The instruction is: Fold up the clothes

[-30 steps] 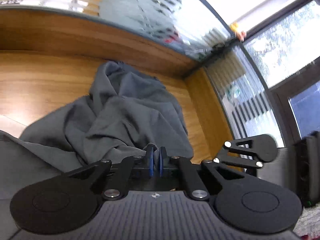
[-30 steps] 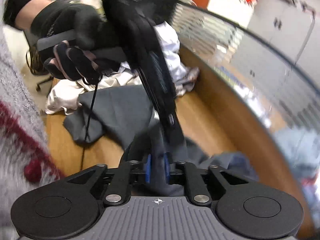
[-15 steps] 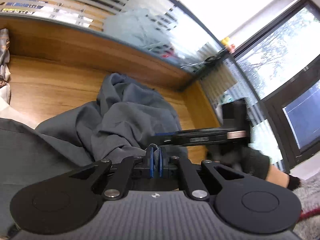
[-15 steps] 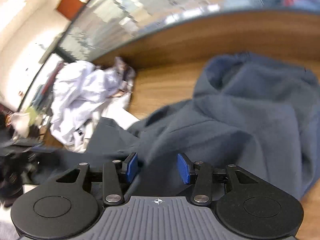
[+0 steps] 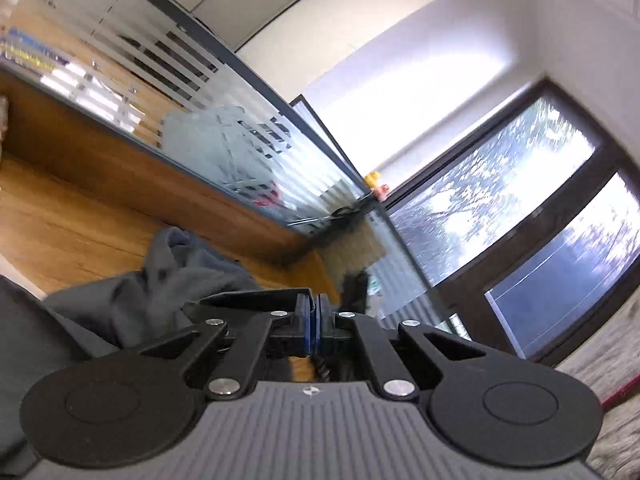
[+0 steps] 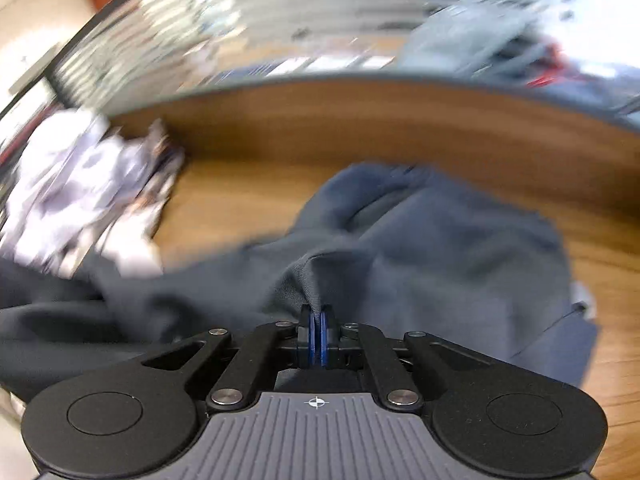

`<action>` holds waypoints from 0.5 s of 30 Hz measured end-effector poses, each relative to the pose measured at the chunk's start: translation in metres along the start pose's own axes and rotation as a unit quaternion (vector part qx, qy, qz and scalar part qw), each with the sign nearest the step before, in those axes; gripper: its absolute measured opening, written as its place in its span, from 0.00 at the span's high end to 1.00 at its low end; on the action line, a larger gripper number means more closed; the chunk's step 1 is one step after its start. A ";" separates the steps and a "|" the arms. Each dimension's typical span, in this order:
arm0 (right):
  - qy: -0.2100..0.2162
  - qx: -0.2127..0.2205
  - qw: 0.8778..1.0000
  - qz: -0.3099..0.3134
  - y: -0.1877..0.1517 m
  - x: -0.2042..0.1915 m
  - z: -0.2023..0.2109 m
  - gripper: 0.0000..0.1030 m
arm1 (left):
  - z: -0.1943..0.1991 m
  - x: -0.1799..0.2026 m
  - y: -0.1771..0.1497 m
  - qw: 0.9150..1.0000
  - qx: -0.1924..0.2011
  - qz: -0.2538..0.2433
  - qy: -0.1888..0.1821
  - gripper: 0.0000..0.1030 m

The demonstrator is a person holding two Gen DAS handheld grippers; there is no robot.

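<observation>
A blurred white clothes pile (image 6: 80, 188) lies far left on the desk (image 6: 248, 200); the grey garment (image 6: 440, 248) sprawls mid-desk, a fold pinched in the clenched right claw (image 6: 319, 334); the left claw (image 5: 311, 326) is clenched, its catch hidden

I see a dark blue-grey cloth (image 6: 440, 248) on my brown wooden table (image 6: 248, 200). My right gripper (image 6: 319, 334) is black with blue pads (image 6: 312, 340). My left gripper (image 5: 314, 326) is black and blue too. A white pile (image 6: 76, 184) has dark spots. The glass wall (image 5: 192, 128) has pale stripes. A tiny yellow toy (image 5: 372, 179) sits up high.
</observation>
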State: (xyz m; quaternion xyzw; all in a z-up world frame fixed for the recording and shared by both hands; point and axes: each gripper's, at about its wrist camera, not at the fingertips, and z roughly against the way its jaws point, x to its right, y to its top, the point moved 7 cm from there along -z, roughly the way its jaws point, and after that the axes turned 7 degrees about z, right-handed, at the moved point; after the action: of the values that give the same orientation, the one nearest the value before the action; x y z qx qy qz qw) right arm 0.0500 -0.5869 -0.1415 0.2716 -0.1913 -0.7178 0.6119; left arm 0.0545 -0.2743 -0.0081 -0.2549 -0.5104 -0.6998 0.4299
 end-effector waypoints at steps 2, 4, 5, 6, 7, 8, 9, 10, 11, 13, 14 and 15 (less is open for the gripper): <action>-0.029 0.028 0.999 -0.018 0.012 0.018 0.010 0.96 | -0.001 0.000 -0.003 1.000 -0.008 -0.016 0.016 0.98; -0.063 0.055 0.996 -0.024 0.022 0.034 0.022 0.97 | -0.005 -0.004 -0.011 0.999 -0.018 -0.027 0.032 0.98; -0.086 0.068 0.994 -0.024 0.027 0.042 0.029 0.97 | -0.006 -0.009 -0.015 0.999 -0.021 -0.027 0.042 0.98; -0.103 0.080 0.991 -0.027 0.031 0.050 0.036 0.97 | -0.008 -0.014 -0.019 0.998 -0.025 -0.028 0.051 0.98; -0.113 0.089 0.989 -0.039 0.034 0.060 0.042 0.97 | -0.011 -0.019 -0.024 0.997 -0.030 -0.036 0.068 0.99; -0.122 0.097 0.986 -0.050 0.035 0.069 0.048 0.97 | -0.014 -0.023 -0.030 0.995 -0.035 -0.045 0.084 0.99; -0.133 0.101 0.984 -0.057 0.035 0.077 0.053 0.97 | -0.017 -0.028 -0.035 0.993 -0.042 -0.056 0.099 1.00; -0.142 0.100 0.983 -0.060 0.033 0.086 0.057 0.97 | -0.021 -0.032 -0.041 0.990 -0.050 -0.066 0.115 1.00; -0.156 0.096 0.981 -0.063 0.027 0.095 0.060 0.97 | -0.026 -0.037 -0.049 0.987 -0.059 -0.077 0.128 1.00; -0.171 0.079 0.980 -0.066 0.012 0.110 0.065 0.97 | -0.036 -0.047 -0.066 0.981 -0.080 -0.092 0.149 1.00; -0.173 0.067 0.980 -0.069 0.002 0.117 0.066 0.97 | -0.041 -0.052 -0.074 0.980 -0.088 -0.089 0.155 1.00; -0.169 0.052 0.982 -0.073 -0.010 0.121 0.066 0.97 | -0.045 -0.057 -0.081 0.979 -0.095 -0.086 0.161 1.00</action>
State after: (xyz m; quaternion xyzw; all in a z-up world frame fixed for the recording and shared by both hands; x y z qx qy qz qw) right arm -0.0112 -0.7082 -0.1150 0.1908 -0.3084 -0.7854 0.5016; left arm 0.0166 -0.2880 -0.1092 -0.1338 -0.3856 -0.8114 0.4184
